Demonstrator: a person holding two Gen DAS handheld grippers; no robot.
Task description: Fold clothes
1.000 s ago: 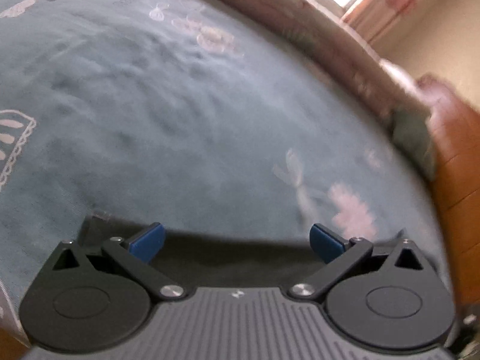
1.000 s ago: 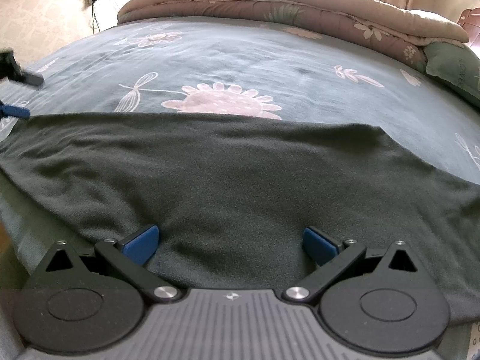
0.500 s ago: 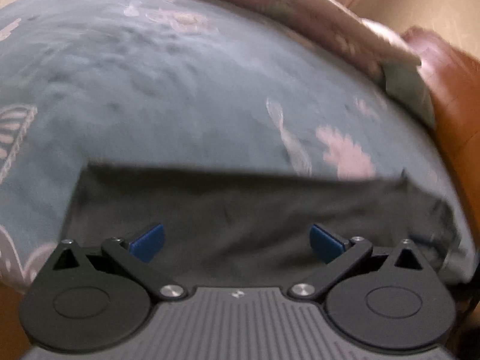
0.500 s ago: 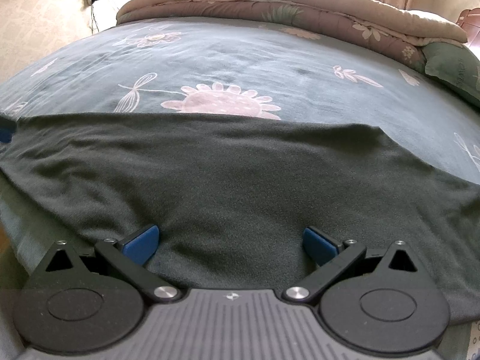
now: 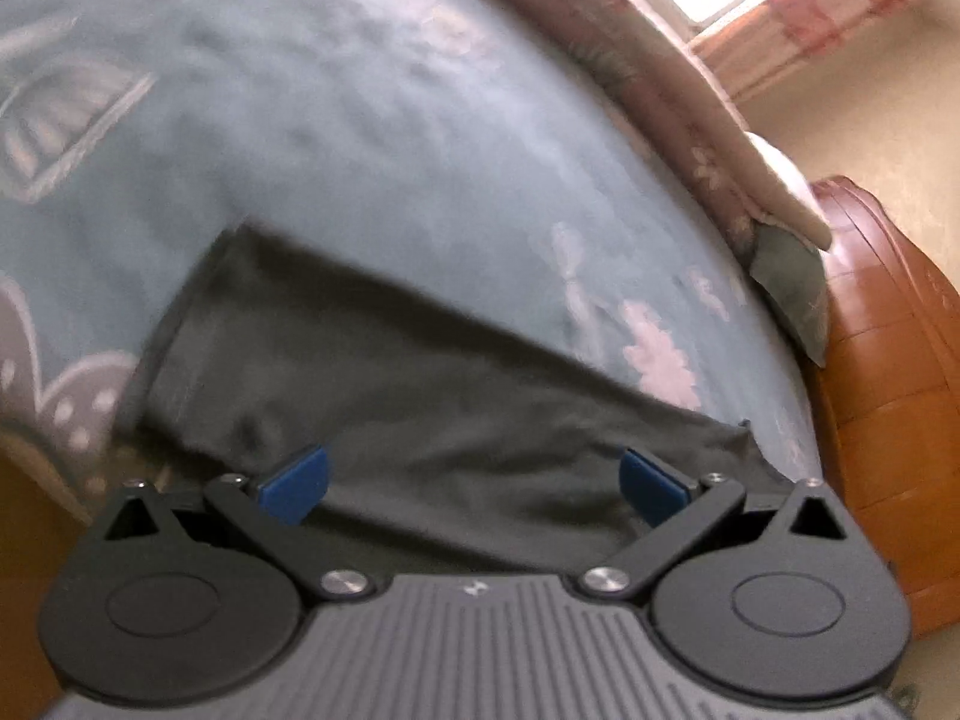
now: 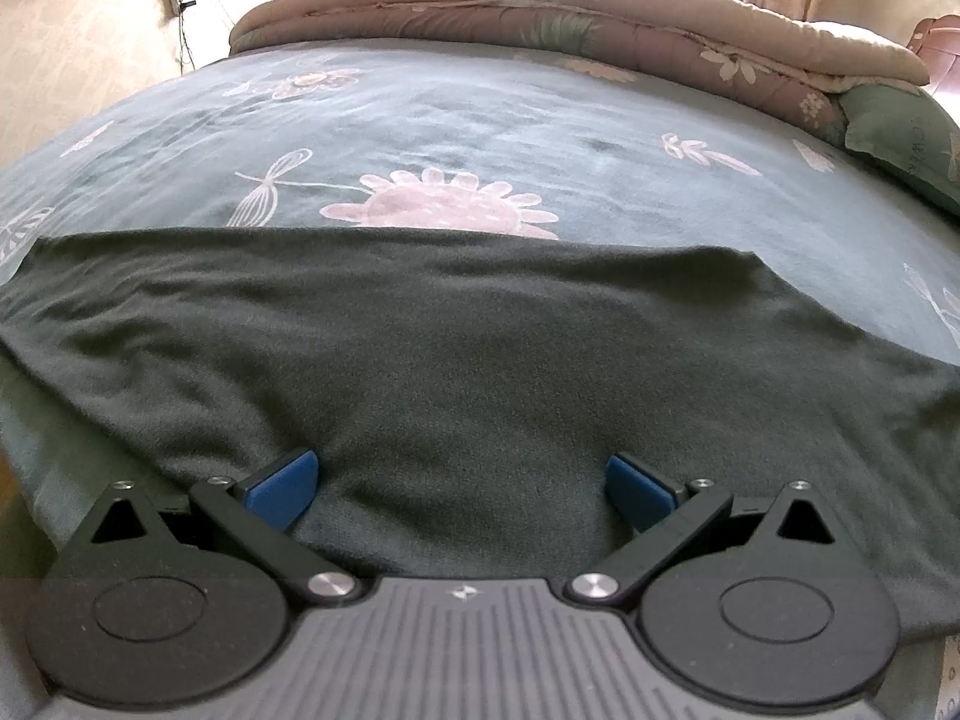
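A dark grey garment (image 6: 480,360) is being shown lying spread flat across the near part of a bed covered by a teal floral bedspread (image 6: 480,114), with a folded pink quilt (image 6: 576,18) and a green pillow (image 6: 906,132) lying at the far end. The right gripper (image 6: 461,483) is being held low over the garment's near edge, its blue fingers (image 6: 282,489) spread wide apart and nothing being gripped. The left gripper (image 5: 474,486) is likewise being held over the cloth with fingers (image 5: 294,483) wide apart and empty, beside a wooden headboard (image 5: 888,372); this view is blurred.
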